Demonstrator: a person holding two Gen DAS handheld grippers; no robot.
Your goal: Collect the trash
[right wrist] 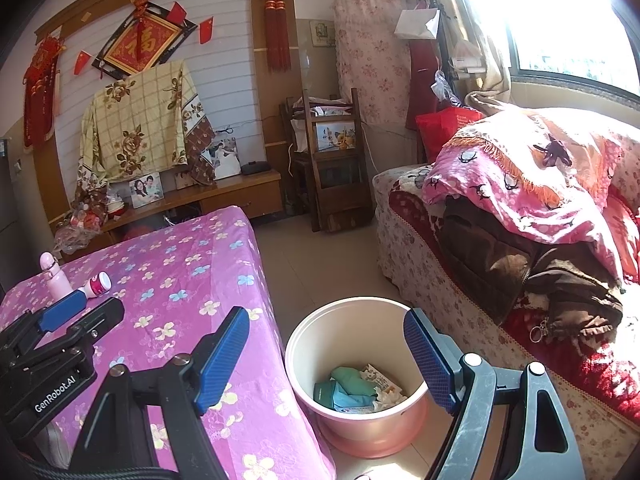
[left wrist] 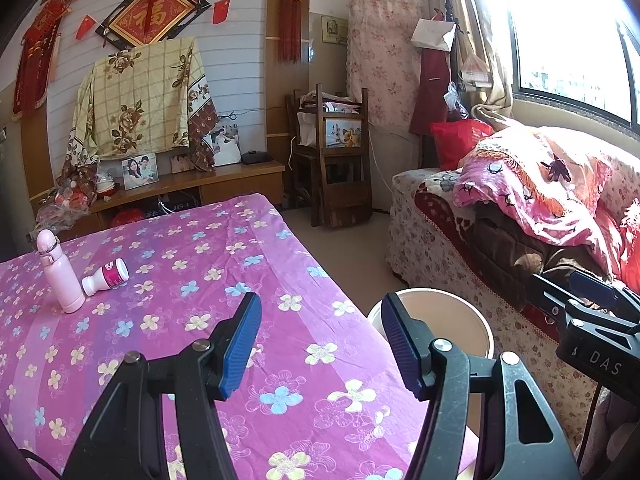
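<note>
A small white bottle with a pink label (left wrist: 106, 276) (right wrist: 96, 285) lies on its side on the pink floral tablecloth (left wrist: 224, 264), touching or nearly touching an upright pale pink flask (left wrist: 58, 276) (right wrist: 56, 274). My left gripper (left wrist: 320, 304) (right wrist: 86, 312) hovers over the table's near right part, open and empty. My right gripper (right wrist: 326, 320) stands open above a pink bin (right wrist: 332, 344) (left wrist: 476, 320) on the floor beside the table, with nothing between its pads. Teal and green wrappers and crumpled paper (right wrist: 356, 392) lie in the bin.
A sofa (right wrist: 460, 280) with a pink blanket and dark clothes runs along the right under the window. Stacked wooden chairs (left wrist: 332, 160) and a low cabinet with photo frames (left wrist: 192, 184) stand at the back. A strip of bare floor (right wrist: 320, 248) separates table and sofa.
</note>
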